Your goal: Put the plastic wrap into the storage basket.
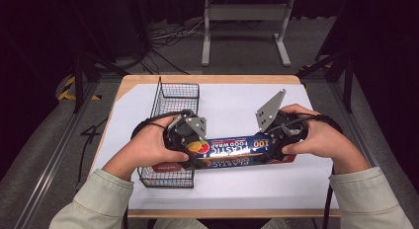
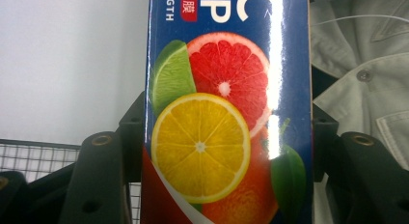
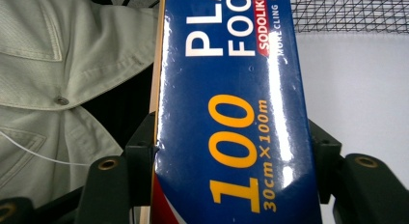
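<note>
A long blue box of plastic food wrap (image 1: 232,151), printed with citrus fruit and "100", lies crosswise at the front of the table, one end over a black wire basket (image 1: 165,177). My left gripper (image 1: 191,142) is shut on its fruit end, and in the left gripper view the black jaws press both sides of the box (image 2: 226,113). My right gripper (image 1: 275,142) is shut on the other end; in the right gripper view its jaws clamp the box (image 3: 231,113) by the "100" print.
The wire basket stands long-ways at the left of a white sheet (image 1: 237,103) that covers the wooden table. Its mesh shows in the gripper views (image 2: 34,159) (image 3: 347,14). A grey metal stand (image 1: 244,14) and cables lie on the floor beyond.
</note>
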A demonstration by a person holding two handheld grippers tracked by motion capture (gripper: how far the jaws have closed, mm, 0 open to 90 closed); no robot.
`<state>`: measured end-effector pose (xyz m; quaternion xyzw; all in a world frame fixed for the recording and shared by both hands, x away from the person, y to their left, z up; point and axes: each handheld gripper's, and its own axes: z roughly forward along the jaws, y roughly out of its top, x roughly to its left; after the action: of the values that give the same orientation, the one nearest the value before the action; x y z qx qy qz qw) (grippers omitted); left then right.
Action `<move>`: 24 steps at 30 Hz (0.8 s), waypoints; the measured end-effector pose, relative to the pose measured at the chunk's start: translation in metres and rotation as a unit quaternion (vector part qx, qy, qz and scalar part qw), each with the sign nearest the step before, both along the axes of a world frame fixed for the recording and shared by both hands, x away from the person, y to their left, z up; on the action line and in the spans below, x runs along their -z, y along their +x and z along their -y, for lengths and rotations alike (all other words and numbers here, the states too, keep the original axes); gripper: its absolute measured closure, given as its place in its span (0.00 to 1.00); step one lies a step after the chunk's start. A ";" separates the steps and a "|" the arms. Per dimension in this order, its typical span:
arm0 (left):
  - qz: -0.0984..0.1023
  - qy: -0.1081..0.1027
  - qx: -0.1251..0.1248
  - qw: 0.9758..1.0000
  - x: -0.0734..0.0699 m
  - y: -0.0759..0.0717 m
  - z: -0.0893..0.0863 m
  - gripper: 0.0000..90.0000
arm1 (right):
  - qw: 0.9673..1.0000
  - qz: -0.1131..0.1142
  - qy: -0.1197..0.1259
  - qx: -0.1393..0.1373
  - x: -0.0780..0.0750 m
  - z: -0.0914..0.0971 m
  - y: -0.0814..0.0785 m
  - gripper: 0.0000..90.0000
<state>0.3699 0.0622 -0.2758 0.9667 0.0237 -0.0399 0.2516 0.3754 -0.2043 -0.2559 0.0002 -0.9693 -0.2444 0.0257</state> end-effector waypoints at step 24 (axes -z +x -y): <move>0.025 -0.011 -0.038 0.999 -0.008 -0.003 -0.005 0.46 | 0.992 0.067 0.095 0.058 -0.021 0.021 -0.003 0.10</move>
<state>0.3666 0.0677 -0.2680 0.9629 0.0537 -0.0065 0.2644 0.3721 -0.2249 -0.2352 -0.0372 -0.9397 -0.3357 -0.0539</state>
